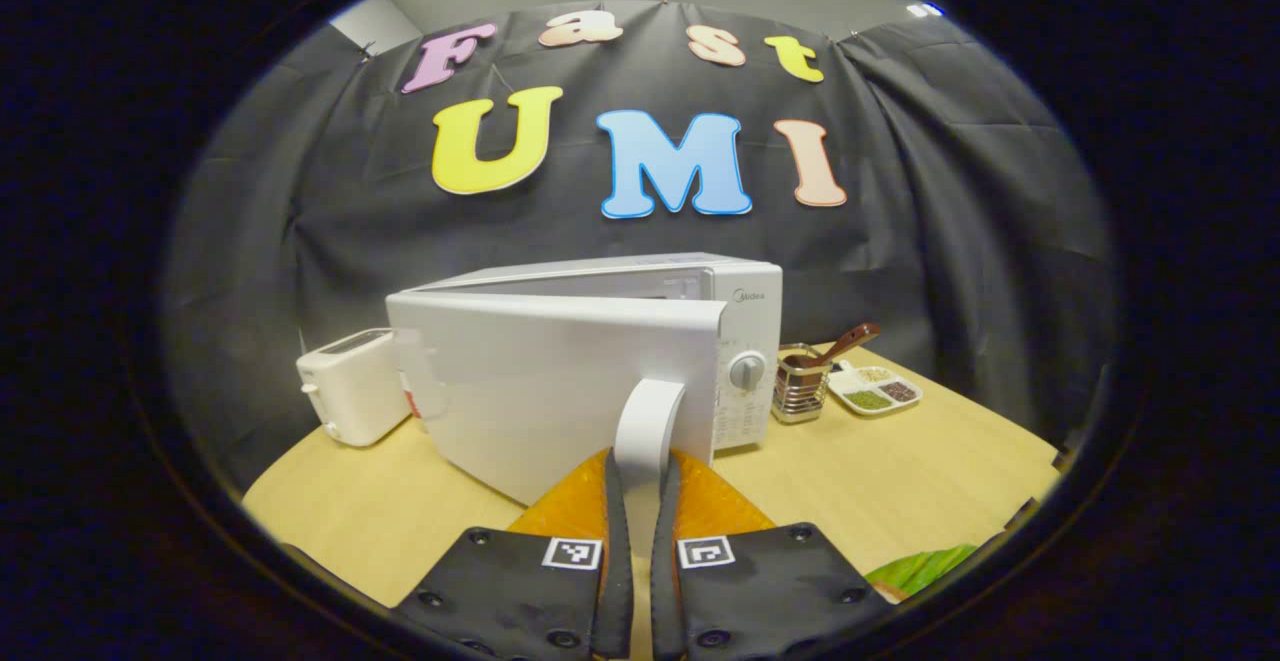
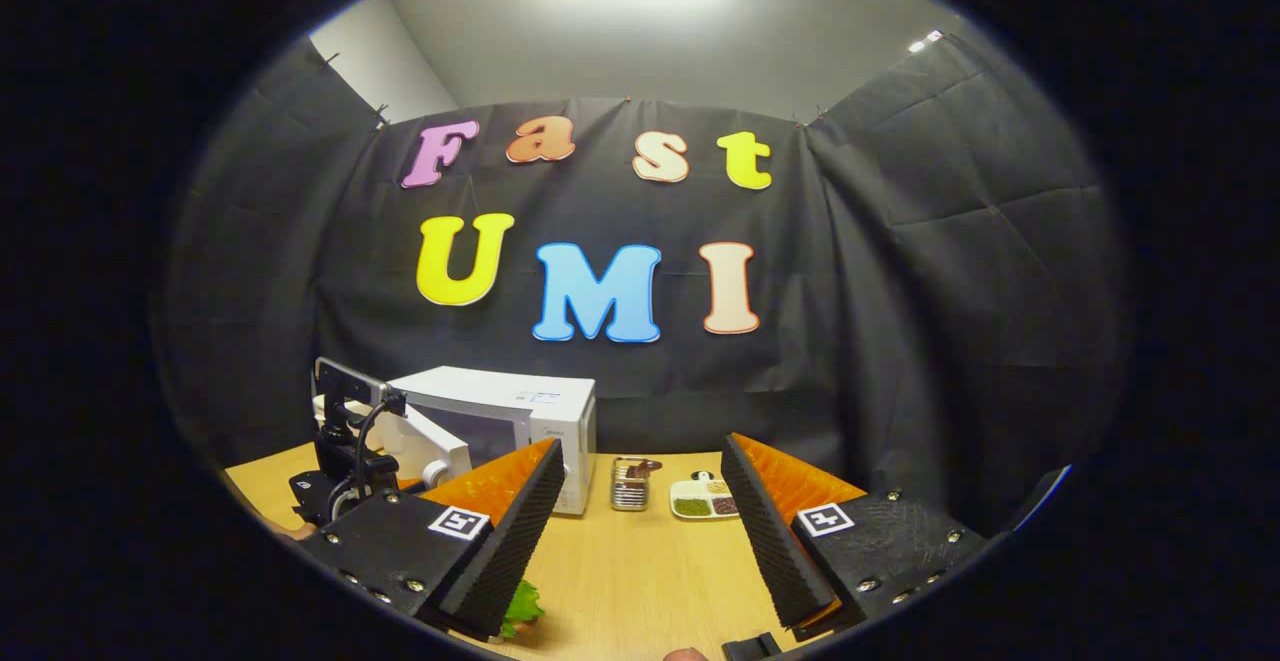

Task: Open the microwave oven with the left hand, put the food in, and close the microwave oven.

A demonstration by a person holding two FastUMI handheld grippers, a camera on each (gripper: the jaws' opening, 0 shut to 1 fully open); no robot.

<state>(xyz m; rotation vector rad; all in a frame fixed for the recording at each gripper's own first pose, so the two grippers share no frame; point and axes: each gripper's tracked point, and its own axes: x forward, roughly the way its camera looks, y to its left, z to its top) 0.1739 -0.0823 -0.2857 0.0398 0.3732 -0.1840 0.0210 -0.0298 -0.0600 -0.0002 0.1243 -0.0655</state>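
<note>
Clamping door handle [image 1: 648,421]: left gripper [image 1: 640,486] jaws; right gripper [image 2: 640,521] jaws wide apart, empty.

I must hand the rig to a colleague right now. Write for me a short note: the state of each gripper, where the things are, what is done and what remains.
Left gripper: shut on the door handle of the microwave; the door stands partly open.
Right gripper: open, holding nothing, above the table, well short of the microwave.
Food: something green lies on the table beside the right gripper's finger; it is likely the food, but too little of it shows to be sure.
Done: door unlatched and partly swung.
Left: swing the door fully open, pick up the food, put it inside, close the door.
</note>
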